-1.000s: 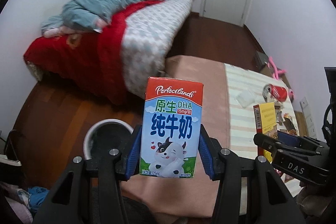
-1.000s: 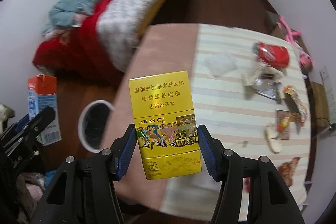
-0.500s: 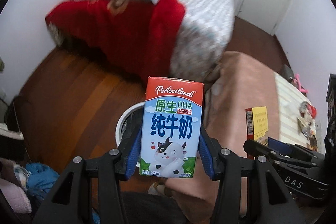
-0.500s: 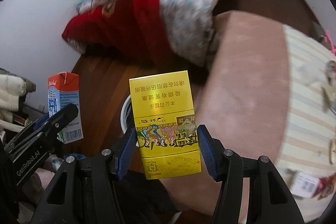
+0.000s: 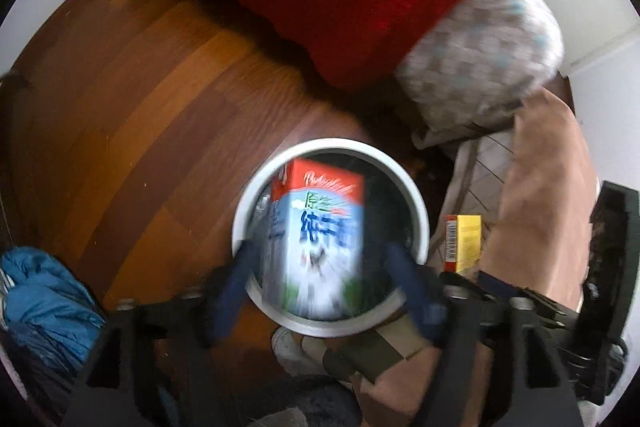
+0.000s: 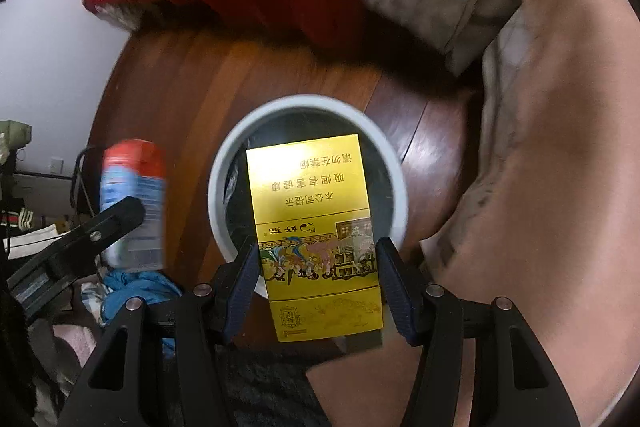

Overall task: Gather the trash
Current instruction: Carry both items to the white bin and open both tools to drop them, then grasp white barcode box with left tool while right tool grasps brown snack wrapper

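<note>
Left gripper (image 5: 324, 287) is letting go now, jaws opening, and the milk carton (image 5: 316, 243) sits loose between the blue pads, blurred, right above the mouth of the white bin (image 5: 256, 195) on the wooden floor (image 5: 132, 115). We judge it to be dropping in. Over on the other side, our right gripper (image 6: 318, 281) is clamped on the yellow cigarette box (image 6: 312, 211), pads pressed to both its sides, and the box hangs over the same bin (image 6: 220, 163).

What could spoil this? The carton looks tilted as it goes; if it clips the rim it could bounce out onto the floor. Both of our grippers crowd one small opening, so a bump between them could knock the yellow box askew. Release that box too far toward the near edge and it may land on the rim, since its lower end overlaps the bin's lip from this view.
</note>
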{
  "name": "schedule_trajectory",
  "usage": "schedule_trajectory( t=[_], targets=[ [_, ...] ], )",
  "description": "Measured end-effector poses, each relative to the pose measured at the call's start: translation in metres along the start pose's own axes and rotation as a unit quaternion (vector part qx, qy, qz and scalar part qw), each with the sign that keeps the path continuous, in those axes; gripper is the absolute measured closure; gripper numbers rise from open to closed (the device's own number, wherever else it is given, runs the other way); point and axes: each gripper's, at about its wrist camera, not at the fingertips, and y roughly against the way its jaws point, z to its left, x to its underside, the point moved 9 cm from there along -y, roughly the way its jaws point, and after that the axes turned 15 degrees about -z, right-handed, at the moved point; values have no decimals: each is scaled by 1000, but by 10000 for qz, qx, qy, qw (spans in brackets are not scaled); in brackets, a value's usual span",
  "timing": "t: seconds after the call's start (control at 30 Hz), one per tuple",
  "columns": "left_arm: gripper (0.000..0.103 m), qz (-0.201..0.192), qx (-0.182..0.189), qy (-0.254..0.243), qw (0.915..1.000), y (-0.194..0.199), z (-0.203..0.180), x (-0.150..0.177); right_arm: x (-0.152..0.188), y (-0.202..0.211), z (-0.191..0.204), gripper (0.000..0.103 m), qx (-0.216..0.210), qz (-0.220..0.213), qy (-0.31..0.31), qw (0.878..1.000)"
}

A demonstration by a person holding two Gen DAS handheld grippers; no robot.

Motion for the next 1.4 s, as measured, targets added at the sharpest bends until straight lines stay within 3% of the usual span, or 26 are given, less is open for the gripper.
schedule_trajectory(
  t=[0.03,0.1,0.17,0.3,0.47,0.67,1.03,1.4],
  targets=[
    [7,2,-34,51,10000,-2,4,0,-1,-9,1,42,0,67,37,10000],
    [7,-20,-166,67,9998,-3,12,1,-5,-19,2,37,59,139,95,9998],
    [6,-27,-309,23,9995,-3,19,2,-6,-19,3,8,69,161,150,9997],
    [5,-206,-671,-207,9973,4,26,5,-4,-11,0,0,331,85,351,9988],
    [5,-436,-1085,-470,9920,25,33,12,-5,3,-13,0,767,-116,664,9948],
    [5,-578,-1141,-701,9893,48,26,25,8,35,-14,0,915,-237,807,9922],
    [5,-900,-1059,-836,9868,87,6,29,19,89,-12,0,765,-638,788,9919],
    [5,-1417,-914,-993,9807,152,-21,26,19,171,1,0,347,-1259,669,9892]
  ],
)
